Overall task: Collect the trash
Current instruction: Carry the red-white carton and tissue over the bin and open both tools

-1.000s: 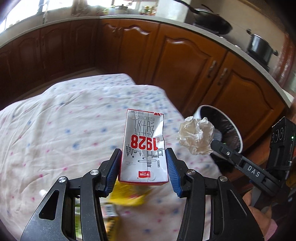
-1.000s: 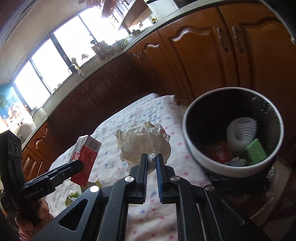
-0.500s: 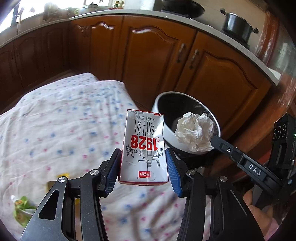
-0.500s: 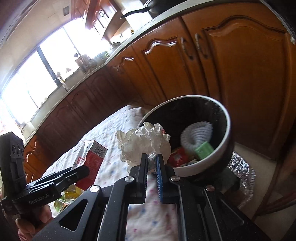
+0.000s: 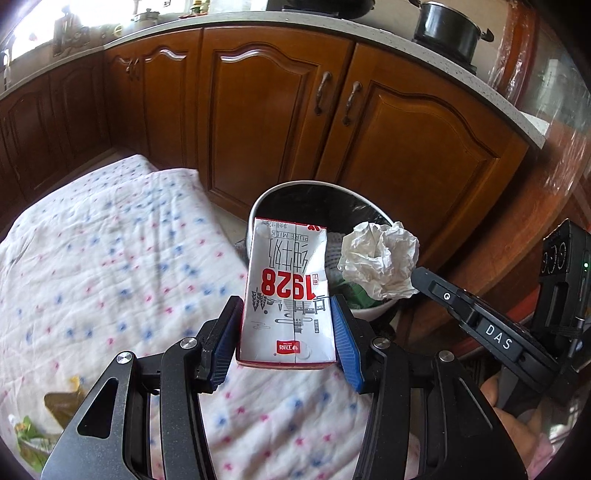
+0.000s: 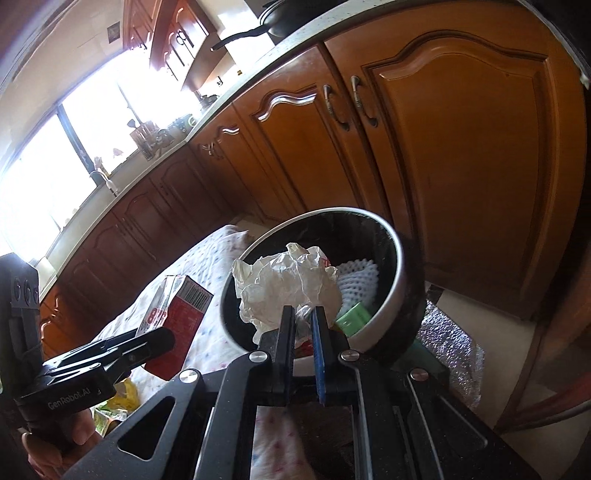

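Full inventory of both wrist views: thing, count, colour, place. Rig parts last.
milk carton: 1, white and red, upside down between the left jaws, in front of the bin
crumpled paper ball: 1, white, in the right jaws over the bin mouth
trash bin: 1, white rim, black liner, on the floor by the cabinets
foam net: 1, white, inside the bin
green item: 1, inside the bin
wrappers: a few, yellow and green, on the cloth
dotted cloth: 1, white with blue and pink dots
cabinets: brown wood, behind
pot: 1, dark, on the counter
left gripper: 1, black, blue pads
right gripper: 1, black
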The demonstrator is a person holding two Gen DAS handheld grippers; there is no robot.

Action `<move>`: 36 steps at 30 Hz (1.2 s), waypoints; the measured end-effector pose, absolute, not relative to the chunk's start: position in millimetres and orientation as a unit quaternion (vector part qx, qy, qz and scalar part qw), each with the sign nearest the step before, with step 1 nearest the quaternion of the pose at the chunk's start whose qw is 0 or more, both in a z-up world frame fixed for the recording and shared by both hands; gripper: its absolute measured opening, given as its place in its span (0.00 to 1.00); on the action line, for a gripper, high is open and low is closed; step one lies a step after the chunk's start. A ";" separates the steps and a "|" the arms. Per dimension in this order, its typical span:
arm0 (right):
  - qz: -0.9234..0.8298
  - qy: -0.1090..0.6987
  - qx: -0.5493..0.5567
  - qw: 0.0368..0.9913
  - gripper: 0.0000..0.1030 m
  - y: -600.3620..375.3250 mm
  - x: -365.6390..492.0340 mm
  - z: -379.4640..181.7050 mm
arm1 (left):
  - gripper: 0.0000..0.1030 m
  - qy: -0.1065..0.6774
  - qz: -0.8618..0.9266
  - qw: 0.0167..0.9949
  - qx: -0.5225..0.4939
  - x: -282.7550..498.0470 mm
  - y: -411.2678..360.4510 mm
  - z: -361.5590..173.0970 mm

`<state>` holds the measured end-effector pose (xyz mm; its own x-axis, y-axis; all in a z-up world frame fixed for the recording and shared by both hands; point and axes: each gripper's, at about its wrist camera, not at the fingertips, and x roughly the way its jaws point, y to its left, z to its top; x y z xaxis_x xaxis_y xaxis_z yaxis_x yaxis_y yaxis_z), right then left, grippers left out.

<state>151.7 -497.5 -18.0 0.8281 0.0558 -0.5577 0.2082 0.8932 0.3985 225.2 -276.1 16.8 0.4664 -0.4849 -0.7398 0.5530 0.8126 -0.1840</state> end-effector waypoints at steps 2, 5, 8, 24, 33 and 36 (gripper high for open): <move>-0.045 0.292 0.225 0.928 0.09 -501.9 157.3 -17.6 | 0.46 0.419 -0.307 0.853 0.047 229.1 -285.7 17.5; -0.049 0.295 0.218 0.929 0.09 -506.8 163.4 -16.7 | 0.46 0.422 -0.308 0.851 0.055 236.4 -297.5 15.7; -0.053 0.299 0.210 0.930 0.09 -509.7 168.5 -16.0 | 0.46 0.424 -0.307 0.849 0.066 242.2 -308.6 13.9; -0.064 0.324 0.190 0.925 0.09 -516.1 193.1 -19.4 | 0.46 0.440 -0.300 0.841 0.094 261.2 -341.8 1.0; -0.062 0.311 0.235 0.919 0.29 -531.3 189.7 -23.3 | 0.50 0.453 -0.291 0.838 0.094 267.3 -346.0 -0.7; -0.057 0.304 0.243 0.919 0.32 -530.5 182.4 -22.8 | 0.52 0.453 -0.290 0.839 0.081 266.8 -337.9 1.1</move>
